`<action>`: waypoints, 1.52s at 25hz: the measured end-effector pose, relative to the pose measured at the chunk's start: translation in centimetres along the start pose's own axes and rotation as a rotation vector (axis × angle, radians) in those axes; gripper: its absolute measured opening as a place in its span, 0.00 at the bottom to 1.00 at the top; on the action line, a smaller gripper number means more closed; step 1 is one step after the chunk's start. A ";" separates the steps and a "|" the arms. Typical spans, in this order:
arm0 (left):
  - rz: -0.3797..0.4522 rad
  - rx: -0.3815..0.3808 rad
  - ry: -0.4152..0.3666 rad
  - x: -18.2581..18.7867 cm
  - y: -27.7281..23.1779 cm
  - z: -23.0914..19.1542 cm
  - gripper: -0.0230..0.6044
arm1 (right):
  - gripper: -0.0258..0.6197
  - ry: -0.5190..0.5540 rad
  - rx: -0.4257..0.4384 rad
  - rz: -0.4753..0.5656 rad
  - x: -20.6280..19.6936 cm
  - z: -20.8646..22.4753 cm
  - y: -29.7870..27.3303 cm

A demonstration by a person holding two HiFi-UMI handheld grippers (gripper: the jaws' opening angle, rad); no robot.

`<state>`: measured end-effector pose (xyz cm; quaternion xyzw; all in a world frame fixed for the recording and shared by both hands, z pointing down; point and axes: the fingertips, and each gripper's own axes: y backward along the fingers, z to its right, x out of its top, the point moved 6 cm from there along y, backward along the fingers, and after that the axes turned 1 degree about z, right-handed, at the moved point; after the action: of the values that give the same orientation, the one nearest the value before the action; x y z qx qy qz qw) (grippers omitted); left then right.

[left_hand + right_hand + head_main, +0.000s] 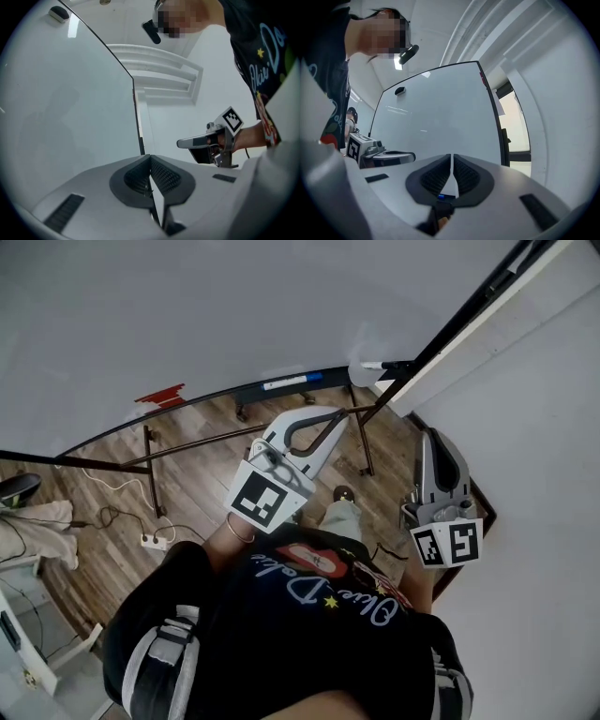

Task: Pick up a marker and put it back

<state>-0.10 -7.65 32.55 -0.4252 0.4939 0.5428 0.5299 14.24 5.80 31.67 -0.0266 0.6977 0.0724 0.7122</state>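
Observation:
A white marker with a blue cap (292,382) lies on the ledge along the bottom of the whiteboard (234,306). My left gripper (336,416) hangs in the air in front of that ledge, lower than the marker and apart from it. Its jaws are shut with nothing between them (150,158). My right gripper (431,435) is further right, near the board's corner, also shut and empty (452,157). Each gripper shows in the other's view: the right gripper (187,142) and the left gripper (393,157).
The whiteboard stands on a metal frame (150,460) over a wooden floor. A red object (161,396) lies further left on the ledge. A power strip and cables (150,540) lie on the floor at the left. A dark eraser (400,91) sticks high on the board. A white wall (534,427) is at the right.

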 end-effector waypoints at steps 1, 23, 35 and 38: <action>-0.003 0.020 0.000 0.0 -0.4 -0.1 0.04 | 0.04 -0.003 0.019 -0.002 -0.1 0.6 -0.5; -0.103 0.380 -0.016 -0.9 -4.0 -1.3 0.04 | 0.20 -0.011 0.327 -0.112 -5.3 7.6 -10.4; -0.147 0.519 -0.010 -1.2 -3.2 -0.8 0.04 | 0.26 0.034 0.386 -0.194 -8.6 8.5 -13.5; -0.159 0.544 -0.015 -1.2 -3.0 -0.8 0.04 | 0.26 0.036 0.401 -0.206 -9.2 8.4 -14.1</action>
<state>2.97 -8.73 33.31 -0.3010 0.5826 0.3501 0.6689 24.39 -7.59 40.18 0.0432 0.7043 -0.1414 0.6943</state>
